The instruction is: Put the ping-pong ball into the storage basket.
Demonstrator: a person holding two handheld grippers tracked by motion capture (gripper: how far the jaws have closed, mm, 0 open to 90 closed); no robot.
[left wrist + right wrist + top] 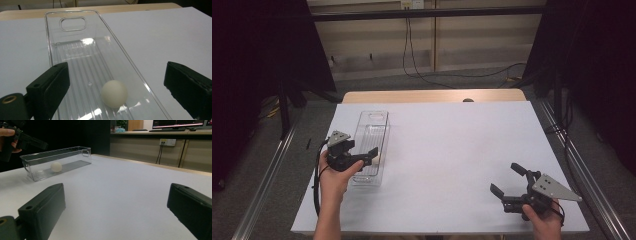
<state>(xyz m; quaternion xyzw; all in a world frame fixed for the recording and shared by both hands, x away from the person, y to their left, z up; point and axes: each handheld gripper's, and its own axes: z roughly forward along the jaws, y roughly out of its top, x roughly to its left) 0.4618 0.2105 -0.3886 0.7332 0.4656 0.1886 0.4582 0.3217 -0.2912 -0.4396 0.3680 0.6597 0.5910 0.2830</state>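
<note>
A clear plastic bin lies lengthwise on the left part of the white table. In the left gripper view a white ball rests on the bin's ribbed floor, near its close end. My left gripper hovers over that end, open, with the ball below and between the jaws and untouched. My right gripper stands open at the near right of the table with nothing in it. From the right gripper view the ball sits in the bin beneath the left gripper.
The white sheet covers the table up to a wooden strip at the far edge. Metal rails run along both sides on the floor. Cables hang by the back wall.
</note>
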